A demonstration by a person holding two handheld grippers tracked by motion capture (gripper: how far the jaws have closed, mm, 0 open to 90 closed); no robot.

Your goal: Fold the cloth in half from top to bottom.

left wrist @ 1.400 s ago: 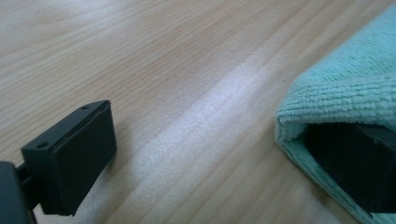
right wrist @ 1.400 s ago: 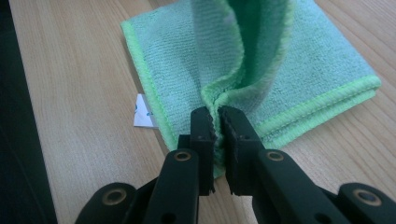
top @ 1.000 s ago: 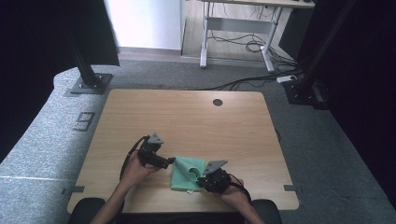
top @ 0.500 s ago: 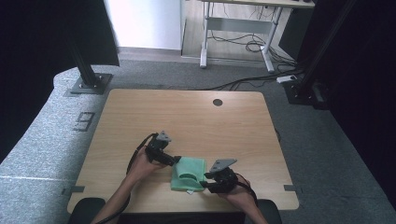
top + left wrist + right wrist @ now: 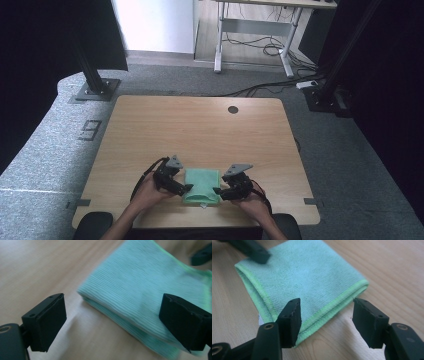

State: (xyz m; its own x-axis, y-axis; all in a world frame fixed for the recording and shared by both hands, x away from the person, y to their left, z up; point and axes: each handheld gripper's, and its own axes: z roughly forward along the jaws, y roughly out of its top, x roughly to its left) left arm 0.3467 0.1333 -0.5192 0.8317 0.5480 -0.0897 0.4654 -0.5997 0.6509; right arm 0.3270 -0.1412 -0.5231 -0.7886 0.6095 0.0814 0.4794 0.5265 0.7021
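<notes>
On the near edge of the wooden desk (image 5: 200,125), seen from above, the left hand-held gripper (image 5: 186,188) sits just beside the left side of a folded green cloth (image 5: 202,185), gripped by the person's left hand (image 5: 147,192). Its jaws stand wide apart in the left gripper view, one over bare wood and the other over the cloth (image 5: 150,292), and nothing is pinched between them. The cloth lies flat on the desk between the two tools, folded into a thick rectangle with a brighter green hem. To its right, the right hand-held gripper (image 5: 216,190) meets the cloth's right side. Its jaws have just been opening and now stand partly apart in the right gripper view, one above the hemmed edge of the cloth (image 5: 307,275), the other over wood; they hold nothing.
</notes>
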